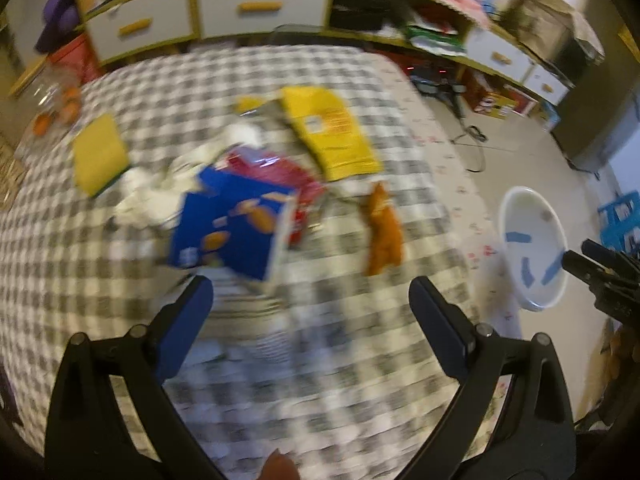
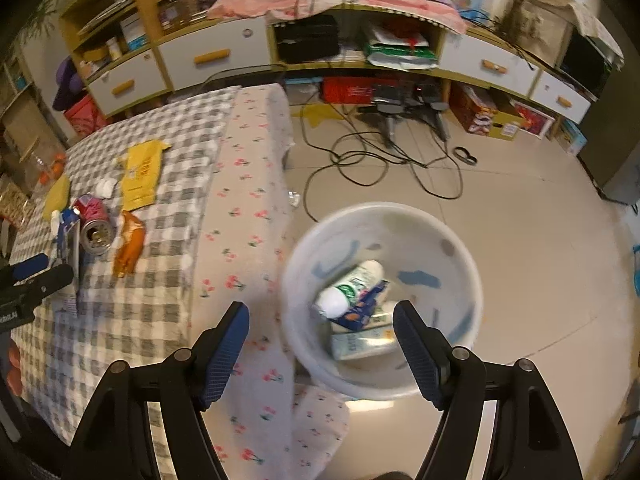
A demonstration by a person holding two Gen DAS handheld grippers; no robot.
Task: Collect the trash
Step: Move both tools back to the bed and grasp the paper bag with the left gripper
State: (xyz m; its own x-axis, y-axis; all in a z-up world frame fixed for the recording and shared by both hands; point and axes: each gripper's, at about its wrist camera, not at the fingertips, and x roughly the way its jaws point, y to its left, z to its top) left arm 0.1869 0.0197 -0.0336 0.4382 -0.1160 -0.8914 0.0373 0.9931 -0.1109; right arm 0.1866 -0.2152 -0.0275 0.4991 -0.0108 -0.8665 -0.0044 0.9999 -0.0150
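Both my grippers spread wide and empty, litter on the table, bin on the floor.

My left gripper (image 1: pixel 310 304) hovers over the blurred checked table (image 1: pixel 120 320); toward 12 o'clock lie one blue box (image 1: pixel 232 232), one orange wrapper (image 1: pixel 382 232) and one yellow packet (image 1: pixel 332 128). My right gripper (image 2: pixel 320 334) hangs above the white bin (image 2: pixel 460 240), holding perhaps three smeared items: a white bottle (image 2: pixel 348 288), two cartons. At 10 o'clock lies one red can (image 2: pixel 94 224).

The tabletop (image 1: pixel 120 280), under a grey check cloth, carries a blue box (image 1: pixel 232 228) at centre, a yellow packet (image 1: pixel 332 128) at 1 o'clock, an orange wrapper (image 1: pixel 382 232) at 3 and a sponge (image 1: pixel 100 156) at 10. A red can (image 2: pixel 94 222) lies beside the box. The floor (image 2: pixel 520 220) holds a white bin (image 2: pixel 380 300) and cables (image 2: pixel 380 160).
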